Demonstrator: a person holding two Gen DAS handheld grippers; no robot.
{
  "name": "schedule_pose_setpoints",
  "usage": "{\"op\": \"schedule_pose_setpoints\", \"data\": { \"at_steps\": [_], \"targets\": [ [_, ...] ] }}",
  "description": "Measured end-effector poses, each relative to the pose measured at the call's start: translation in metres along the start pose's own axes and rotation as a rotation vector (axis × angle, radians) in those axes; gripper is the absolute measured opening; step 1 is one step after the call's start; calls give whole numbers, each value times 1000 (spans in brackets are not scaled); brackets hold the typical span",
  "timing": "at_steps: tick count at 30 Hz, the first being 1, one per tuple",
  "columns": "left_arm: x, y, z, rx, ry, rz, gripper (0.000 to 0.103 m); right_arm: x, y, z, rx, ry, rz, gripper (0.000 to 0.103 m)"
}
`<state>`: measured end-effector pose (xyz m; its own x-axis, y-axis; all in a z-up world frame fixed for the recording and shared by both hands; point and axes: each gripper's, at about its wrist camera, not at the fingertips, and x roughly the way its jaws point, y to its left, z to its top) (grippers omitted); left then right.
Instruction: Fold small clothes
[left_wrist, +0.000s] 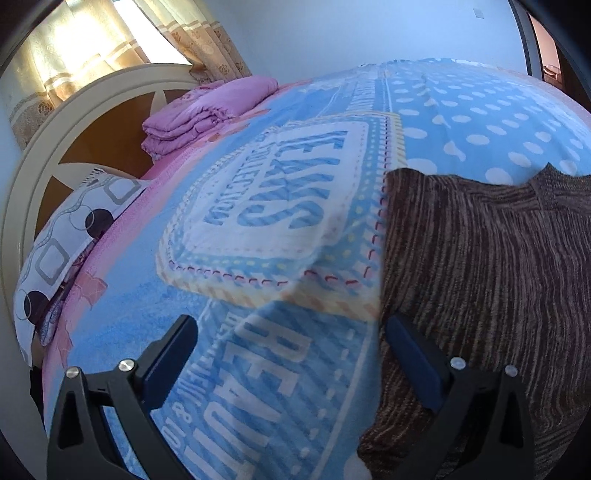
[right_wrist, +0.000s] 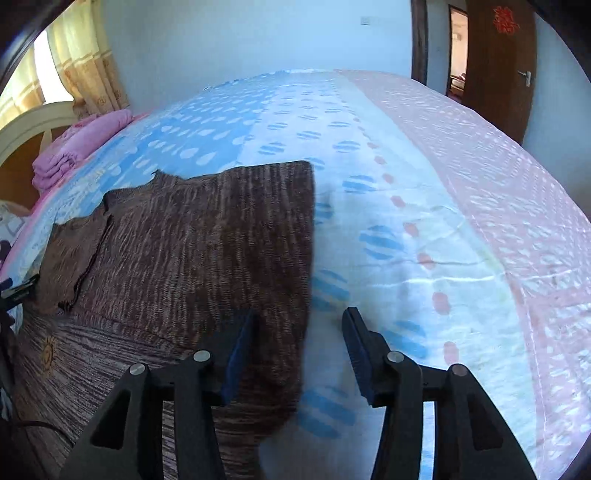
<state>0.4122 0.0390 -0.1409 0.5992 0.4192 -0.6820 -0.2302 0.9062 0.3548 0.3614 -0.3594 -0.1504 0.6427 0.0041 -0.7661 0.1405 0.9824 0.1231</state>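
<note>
A brown striped knit garment (left_wrist: 480, 277) lies flat on the blue patterned bed cover (left_wrist: 258, 221). In the left wrist view my left gripper (left_wrist: 291, 332) is open wide, low over the cover at the garment's left edge. Its right finger (left_wrist: 410, 354) is over that edge and its left finger is over bare cover. In the right wrist view the garment (right_wrist: 203, 240) fills the left half, with a flap turned over at its far left. My right gripper (right_wrist: 301, 328) is open, and the garment's right edge runs between its fingers without being pinched.
A folded pink quilt (left_wrist: 207, 110) and a pillow (left_wrist: 74, 236) with circles lie by the cream headboard (left_wrist: 55, 129) on the left. Bed cover (right_wrist: 443, 221) stretches to the right of the garment. A brown door (right_wrist: 498, 66) stands open at the far right.
</note>
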Motion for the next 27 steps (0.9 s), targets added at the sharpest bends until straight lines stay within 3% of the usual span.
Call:
{"op": "schedule_pose_setpoints", "data": {
  "at_steps": [4, 7, 14, 19, 27],
  "targets": [
    [-3, 5, -4, -23, -6, 6, 103, 3, -6, -3, 16, -5, 23, 50],
    [-6, 5, -4, -20, -17, 20, 103, 5, 4, 0, -19, 0, -25, 58],
    [-42, 34, -21, -89, 7, -90, 103, -11, -7, -3, 82, 17, -8, 62],
    [-82, 46, -46, -57, -62, -141, 103, -37, -5, -21, 89, -27, 21, 62],
    [-129, 55, -72, -43, -132, -234, 103, -84, 9, -55, 70, -9, 117, 62]
  ]
}}
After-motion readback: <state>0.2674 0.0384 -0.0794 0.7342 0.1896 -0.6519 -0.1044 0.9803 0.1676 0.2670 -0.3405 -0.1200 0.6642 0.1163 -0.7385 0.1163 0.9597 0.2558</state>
